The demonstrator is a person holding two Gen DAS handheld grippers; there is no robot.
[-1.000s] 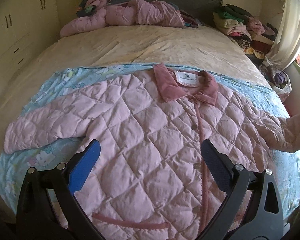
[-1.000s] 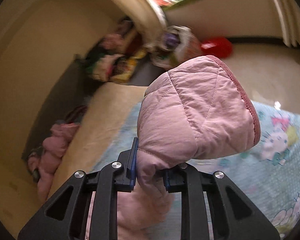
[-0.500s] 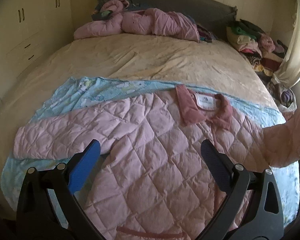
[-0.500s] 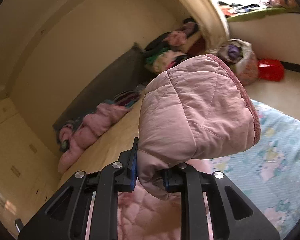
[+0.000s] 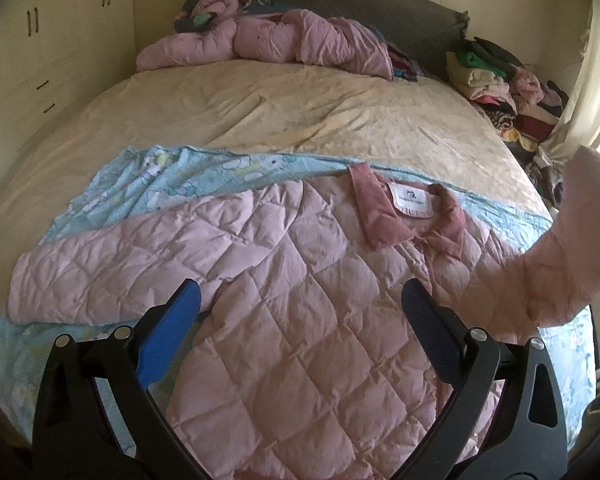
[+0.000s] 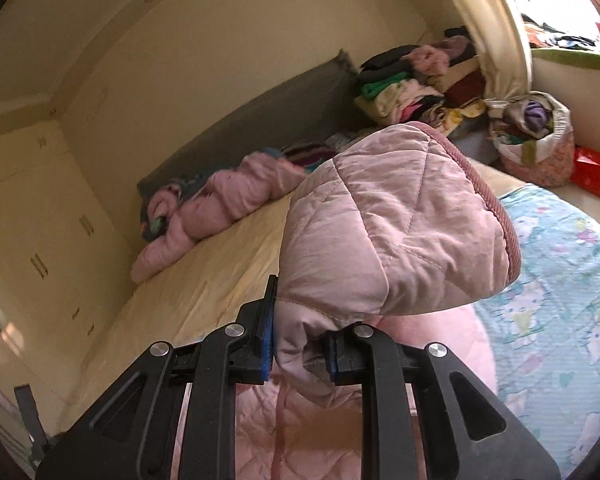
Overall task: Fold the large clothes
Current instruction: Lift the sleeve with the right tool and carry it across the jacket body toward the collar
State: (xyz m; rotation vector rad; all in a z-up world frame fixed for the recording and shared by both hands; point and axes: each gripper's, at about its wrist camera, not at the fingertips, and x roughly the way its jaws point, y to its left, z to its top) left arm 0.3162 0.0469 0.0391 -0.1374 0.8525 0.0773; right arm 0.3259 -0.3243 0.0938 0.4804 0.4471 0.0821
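Observation:
A pink quilted jacket (image 5: 308, 300) lies front-up on a light blue cartoon-print sheet (image 5: 172, 184) on the bed, collar and white label toward the headboard. Its left sleeve (image 5: 100, 264) lies flat, stretched out to the left. My left gripper (image 5: 300, 320) is open and empty above the jacket's chest. My right gripper (image 6: 300, 356) is shut on the right sleeve (image 6: 388, 240) near the cuff and holds it lifted off the bed. The raised sleeve also shows at the right of the left wrist view (image 5: 556, 264).
A second pink padded garment (image 5: 276, 40) lies bunched against the grey headboard (image 5: 380, 12). A pile of folded clothes (image 5: 496, 80) sits at the far right corner. Cream cupboards (image 5: 40, 48) line the left wall. A full bag (image 6: 536, 136) and a red object (image 6: 596, 172) sit on the floor.
My right gripper has lifted the right sleeve and swung it inward over the jacket. My left gripper has shifted left and stays open.

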